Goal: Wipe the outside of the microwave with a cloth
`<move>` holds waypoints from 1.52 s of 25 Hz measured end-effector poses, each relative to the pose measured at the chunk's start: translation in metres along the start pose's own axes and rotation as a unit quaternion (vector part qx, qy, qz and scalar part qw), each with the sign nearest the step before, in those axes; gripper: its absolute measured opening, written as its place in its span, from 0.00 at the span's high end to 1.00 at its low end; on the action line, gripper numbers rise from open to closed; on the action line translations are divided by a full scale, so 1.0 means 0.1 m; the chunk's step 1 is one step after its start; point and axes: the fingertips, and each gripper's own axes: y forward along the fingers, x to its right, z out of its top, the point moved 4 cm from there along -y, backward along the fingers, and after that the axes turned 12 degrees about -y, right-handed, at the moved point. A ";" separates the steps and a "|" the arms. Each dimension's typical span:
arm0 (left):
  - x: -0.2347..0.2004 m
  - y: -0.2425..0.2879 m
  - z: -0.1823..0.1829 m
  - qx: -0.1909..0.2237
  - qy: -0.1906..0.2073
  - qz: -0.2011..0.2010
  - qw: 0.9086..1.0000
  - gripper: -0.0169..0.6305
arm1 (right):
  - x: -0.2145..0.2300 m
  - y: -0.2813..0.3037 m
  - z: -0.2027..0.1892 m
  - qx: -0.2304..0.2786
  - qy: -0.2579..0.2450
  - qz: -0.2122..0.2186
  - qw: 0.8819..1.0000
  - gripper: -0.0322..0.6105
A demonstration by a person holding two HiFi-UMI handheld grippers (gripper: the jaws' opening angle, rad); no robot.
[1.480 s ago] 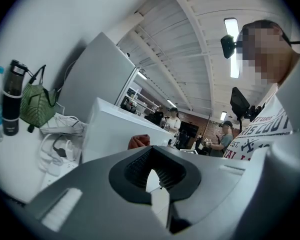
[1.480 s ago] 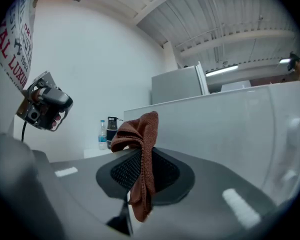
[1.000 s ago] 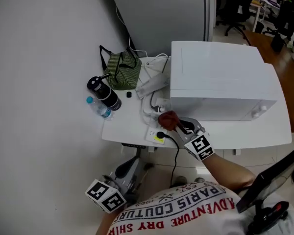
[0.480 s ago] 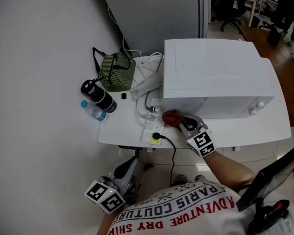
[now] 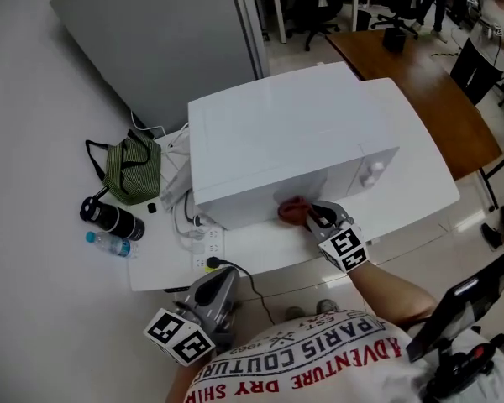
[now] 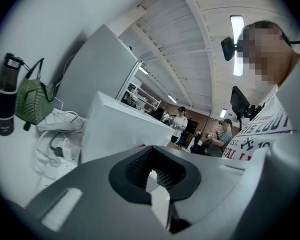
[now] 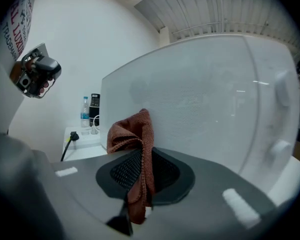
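We count one microwave [image 5: 294, 141], one cloth [image 5: 292, 210], one green bag [image 5: 133, 168], one black flask [image 5: 111, 217], one clear water bottle [image 5: 109, 243] and one power strip [image 5: 207, 247]. We count two tables, a white table [image 5: 260, 243] and a brown table [image 5: 420, 91], and two grippers, the left gripper [image 5: 212, 290] and the right gripper [image 5: 311, 214]. The left gripper view shows two people in the background [image 6: 180, 120].

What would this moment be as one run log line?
step: wipe microwave front | right hand-held gripper: shut on red cloth, at front | left hand-held gripper: shut, empty
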 end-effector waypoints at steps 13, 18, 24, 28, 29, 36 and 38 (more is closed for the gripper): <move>0.59 0.93 -0.08 -0.060 0.029 -0.077 0.995 0.97 | 1.02 -0.88 -0.52 -0.042 0.058 -0.113 0.991 0.88; 0.68 0.96 -0.08 -0.059 0.031 -0.079 0.995 0.97 | 1.00 -0.97 -0.46 -0.038 0.067 -0.101 0.992 0.88; 0.66 0.85 -0.07 -0.047 0.023 -0.076 0.996 0.97 | 0.82 -1.08 -0.10 -0.018 0.071 -0.036 0.997 0.88; 0.57 0.69 -0.07 -0.036 0.015 -0.068 0.997 0.97 | 0.63 -1.11 0.40 0.006 0.055 0.026 0.998 0.88; 0.54 0.63 -0.06 -0.032 0.013 -0.066 0.997 0.97 | 0.57 -1.10 0.56 0.012 0.047 0.044 0.998 0.88; 0.27 0.10 0.03 0.014 0.003 -0.041 0.999 0.97 | 0.20 -0.82 1.78 0.049 -0.028 0.137 0.989 0.88; 0.18 -0.09 0.07 0.035 -0.001 -0.025 0.999 0.97 | 0.11 -0.64 2.12 0.054 -0.074 0.153 0.984 0.88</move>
